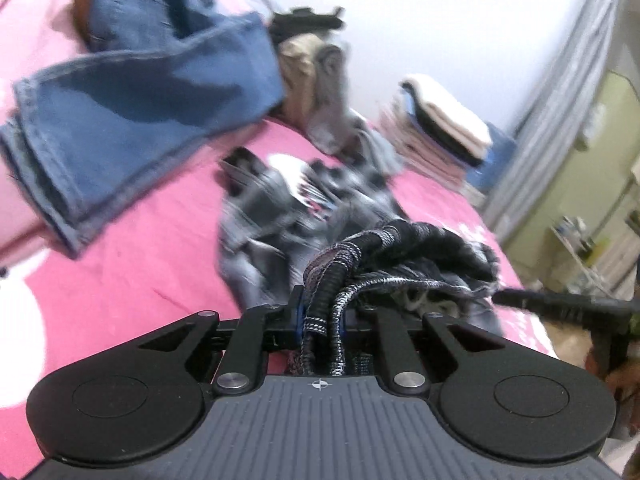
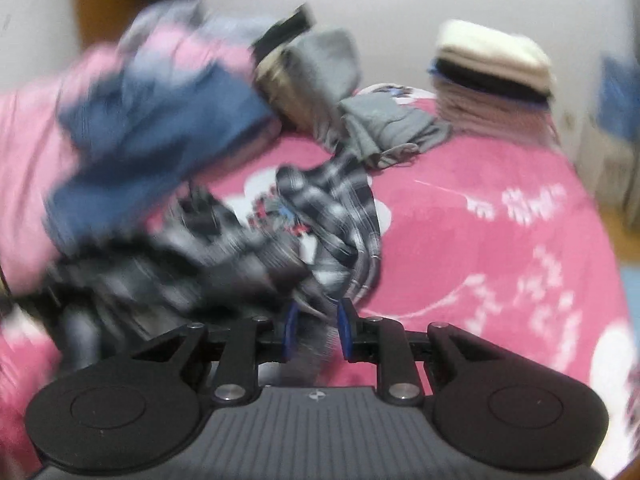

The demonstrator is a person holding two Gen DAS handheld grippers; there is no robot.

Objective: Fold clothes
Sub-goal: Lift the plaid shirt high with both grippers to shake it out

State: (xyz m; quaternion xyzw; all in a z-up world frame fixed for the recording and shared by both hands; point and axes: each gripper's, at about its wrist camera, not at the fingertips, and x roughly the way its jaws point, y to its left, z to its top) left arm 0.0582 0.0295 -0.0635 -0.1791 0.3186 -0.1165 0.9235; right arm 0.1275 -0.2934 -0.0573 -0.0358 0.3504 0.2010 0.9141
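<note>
A black, white and grey plaid shirt lies crumpled on the pink bedsheet. My left gripper is shut on a bunched, rope-like fold of this shirt, which spills out to the right of the fingers. In the right wrist view the same plaid shirt trails from the bed into my right gripper. Its blue pads stand apart, with a thin strip of the cloth loose between them. Both views are blurred.
Blue jeans lie spread at the left, seen also as jeans. Grey and tan garments are heaped at the back by the wall. A stack of folded clothes stands at the back right. The bed's edge drops off at the right.
</note>
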